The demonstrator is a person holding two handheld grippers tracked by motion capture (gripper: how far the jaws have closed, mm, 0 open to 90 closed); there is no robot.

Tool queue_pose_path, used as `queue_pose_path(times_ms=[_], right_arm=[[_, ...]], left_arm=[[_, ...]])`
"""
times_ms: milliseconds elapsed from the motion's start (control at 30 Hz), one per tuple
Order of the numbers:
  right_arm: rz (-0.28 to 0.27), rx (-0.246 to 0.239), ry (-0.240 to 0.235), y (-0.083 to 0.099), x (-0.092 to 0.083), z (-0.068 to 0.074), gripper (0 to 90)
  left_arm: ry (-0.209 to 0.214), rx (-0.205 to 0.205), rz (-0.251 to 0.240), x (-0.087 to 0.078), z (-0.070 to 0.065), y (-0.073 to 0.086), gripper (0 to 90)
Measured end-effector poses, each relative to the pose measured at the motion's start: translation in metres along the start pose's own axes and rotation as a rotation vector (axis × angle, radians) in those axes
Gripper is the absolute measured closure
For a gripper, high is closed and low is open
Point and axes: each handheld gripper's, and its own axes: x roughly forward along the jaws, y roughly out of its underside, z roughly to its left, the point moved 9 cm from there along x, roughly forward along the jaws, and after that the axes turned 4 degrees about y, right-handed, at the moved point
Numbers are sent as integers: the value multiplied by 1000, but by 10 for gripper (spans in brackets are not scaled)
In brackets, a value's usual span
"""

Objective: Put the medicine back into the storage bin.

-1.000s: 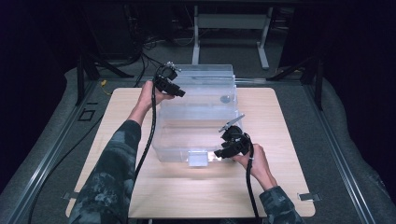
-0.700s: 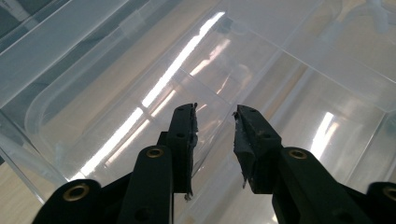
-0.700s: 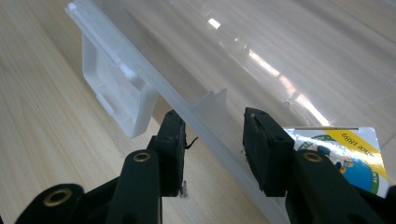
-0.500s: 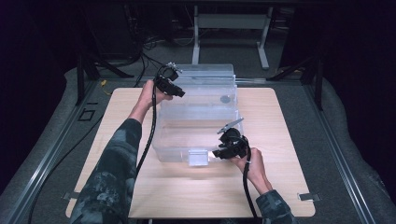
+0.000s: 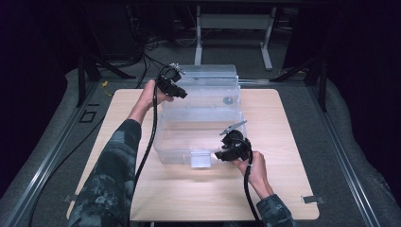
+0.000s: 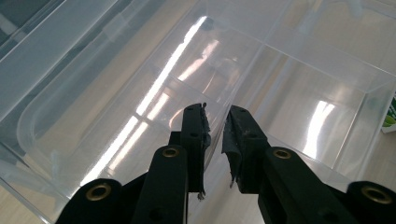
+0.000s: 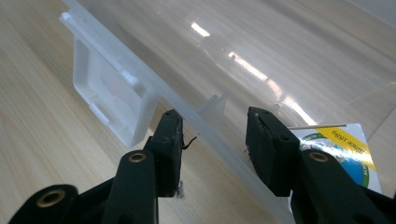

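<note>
Dark flooring and metal stand legs surrounded the wooden counter, which carried one large item. At its centre sat a clear plastic storage box, with its clear lid raised at the far side and leaning back. A white latch was fixed to the middle of the box's near rim. A printed label with a yellow band appeared on the near side of the box, beside the right tongs' jaw.

The left tongs were positioned at the far left corner of the box, where the lid edge met the container. Their jaws had just been closing and stood almost together, with a thin clear plastic edge passing between the pads; they gripped that lid edge.

The right tongs were positioned at the near right of the box, just beside the latch. Their jaws stood partly apart, one on each side of the near rim. Neither pad pressed visibly on the rim, so nothing was gripped.

Both forearms, in patterned sleeves, entered from the near side of the counter.
</note>
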Motion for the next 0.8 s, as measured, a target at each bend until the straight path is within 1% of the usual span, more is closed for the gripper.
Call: queue_pose_path(times_ms=[133,167,267,567,700,800], right_arm=[[-1,3,2,0,0,0,566],[-4,5,-3,0,1,0,558],[-3,11,3,1,2,1,551],[-5,17,6,0,2,1,545],[-4,16,4,0,2,1,544],[-3,16,3,0,2,1,543]], left_arm=[[1,6,-4,-2,-2,0,776],[2,5,-6,-3,-3,0,776],[11,7,-14,-6,-5,-1,777],[14,47,-40,-17,-15,1,785],[13,59,-55,-22,-20,2,788],[12,68,-58,-25,-23,3,789]])
